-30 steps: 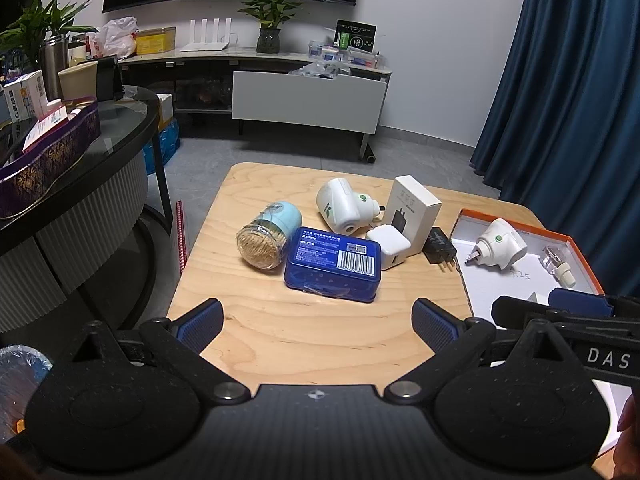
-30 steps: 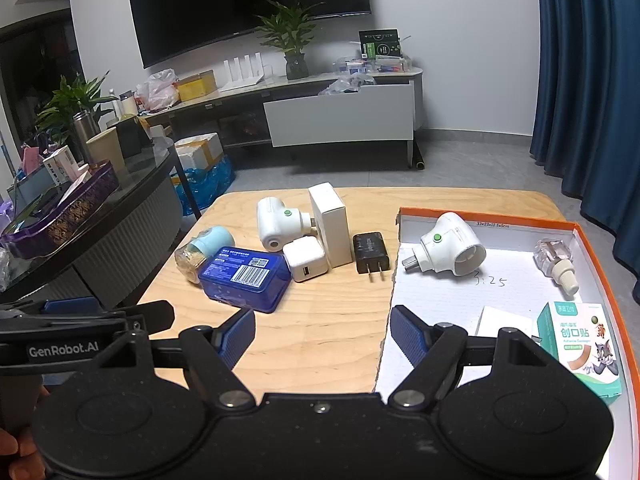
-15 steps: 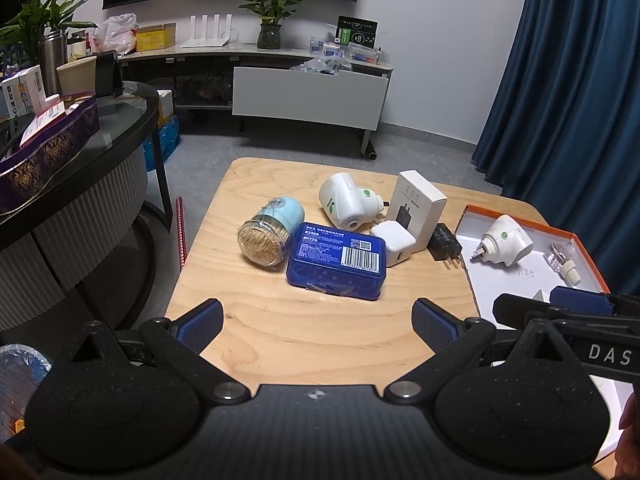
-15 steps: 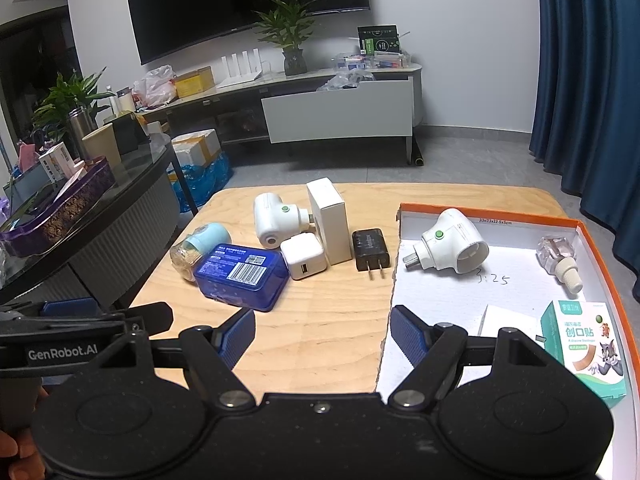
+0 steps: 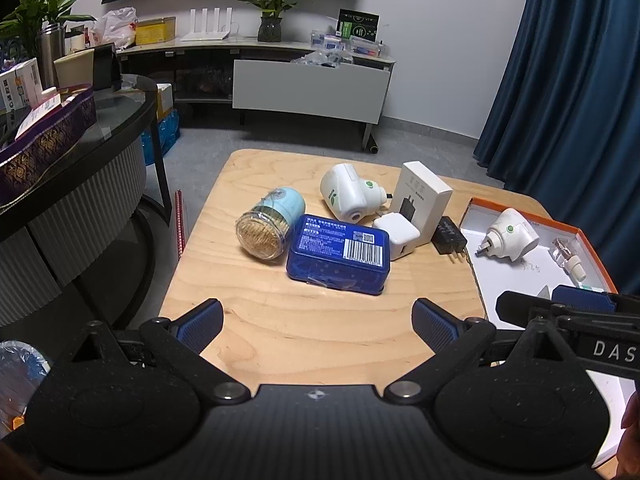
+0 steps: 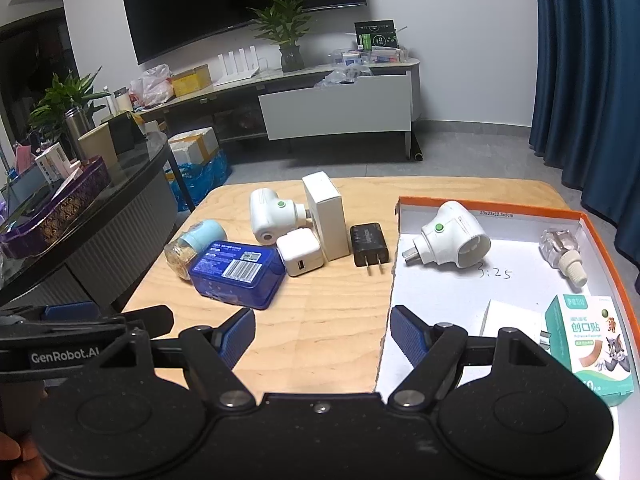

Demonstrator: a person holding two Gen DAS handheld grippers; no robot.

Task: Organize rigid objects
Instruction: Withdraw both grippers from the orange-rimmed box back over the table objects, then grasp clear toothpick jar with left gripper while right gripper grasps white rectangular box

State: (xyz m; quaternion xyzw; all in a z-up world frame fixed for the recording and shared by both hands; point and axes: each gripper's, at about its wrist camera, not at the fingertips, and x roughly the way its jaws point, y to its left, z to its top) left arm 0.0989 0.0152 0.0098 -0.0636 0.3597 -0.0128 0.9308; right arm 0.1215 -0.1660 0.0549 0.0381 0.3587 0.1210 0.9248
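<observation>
Both jaws spread wide and empty: left gripper (image 5: pixel 318 322) and right gripper (image 6: pixel 322 330) low over the near edge of the wooden table (image 6: pixel 320 344). Best taken next, probably: black charger (image 6: pixel 369 243), just beside the orange-rimmed tray (image 6: pixel 486 205). Pinch across flat sides, clear of prongs, then lift straight.

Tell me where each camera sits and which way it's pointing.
Left wrist: rides the left gripper, facing the wooden table; its open fingers and the right gripper show.
Right wrist: rides the right gripper, facing the orange-rimmed tray; its open fingers and the left gripper show.
Shared: blue box, black charger.
</observation>
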